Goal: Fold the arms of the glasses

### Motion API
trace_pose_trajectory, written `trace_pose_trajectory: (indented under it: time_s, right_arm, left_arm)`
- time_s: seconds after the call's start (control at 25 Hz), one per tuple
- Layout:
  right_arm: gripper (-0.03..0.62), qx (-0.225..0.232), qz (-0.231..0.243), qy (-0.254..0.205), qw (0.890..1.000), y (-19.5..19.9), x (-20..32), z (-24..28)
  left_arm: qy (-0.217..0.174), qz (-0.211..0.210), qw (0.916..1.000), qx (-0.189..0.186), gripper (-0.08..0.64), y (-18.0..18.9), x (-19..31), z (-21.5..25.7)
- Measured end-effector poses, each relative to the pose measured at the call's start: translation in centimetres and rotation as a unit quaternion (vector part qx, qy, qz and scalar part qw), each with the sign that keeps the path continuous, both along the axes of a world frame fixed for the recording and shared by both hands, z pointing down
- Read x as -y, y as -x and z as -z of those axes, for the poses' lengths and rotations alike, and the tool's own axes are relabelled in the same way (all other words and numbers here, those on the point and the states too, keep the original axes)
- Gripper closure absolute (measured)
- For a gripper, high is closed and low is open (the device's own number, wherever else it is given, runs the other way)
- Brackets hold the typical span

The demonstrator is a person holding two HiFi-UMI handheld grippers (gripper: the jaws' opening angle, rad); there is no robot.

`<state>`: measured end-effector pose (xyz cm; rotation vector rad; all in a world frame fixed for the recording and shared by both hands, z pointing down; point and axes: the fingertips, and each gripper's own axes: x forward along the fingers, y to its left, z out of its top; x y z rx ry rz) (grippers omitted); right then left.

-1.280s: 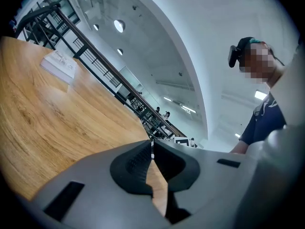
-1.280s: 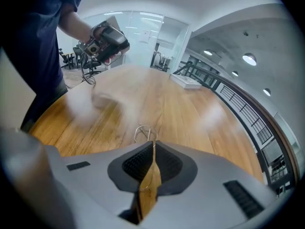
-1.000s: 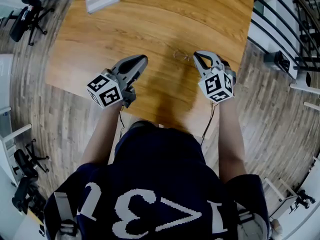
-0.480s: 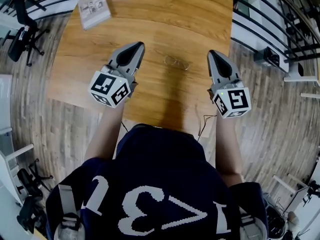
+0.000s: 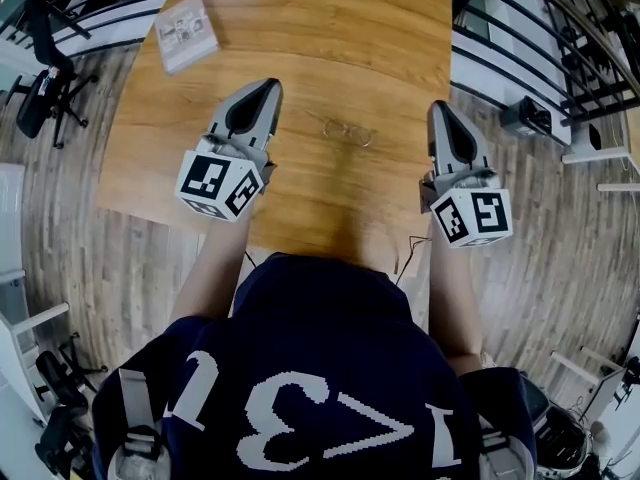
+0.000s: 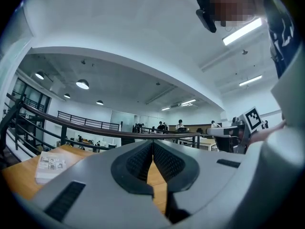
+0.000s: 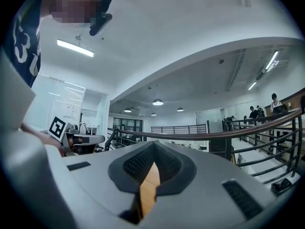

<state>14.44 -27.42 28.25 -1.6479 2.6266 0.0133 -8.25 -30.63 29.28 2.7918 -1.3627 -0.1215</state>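
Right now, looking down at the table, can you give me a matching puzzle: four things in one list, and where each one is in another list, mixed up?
Things:
1. glasses
2. booklet
3. left claw
4. right claw

Places:
A. far left corner of the table
B. by the table's right edge
C. lying between the two claws
D. above the table, left of the glasses

Pairs: 1-C, 2-A, 3-D, 4-B.

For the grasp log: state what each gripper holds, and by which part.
Nothing is held. The left gripper and right gripper are both shut and empty; the glasses lie on the table between them.
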Motion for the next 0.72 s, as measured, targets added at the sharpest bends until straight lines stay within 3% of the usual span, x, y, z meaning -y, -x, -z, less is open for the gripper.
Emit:
trace_pose_trajectory:
  time_s: [0.72]
  right_arm:
    - [0.568,-0.012,-0.003,-0.005,1.000,0.10,-0.66,0.59]
  left_arm:
    - [-0.013,-0.001,0.9999,-0.006,0.541,-0.68,-0.23,1.05]
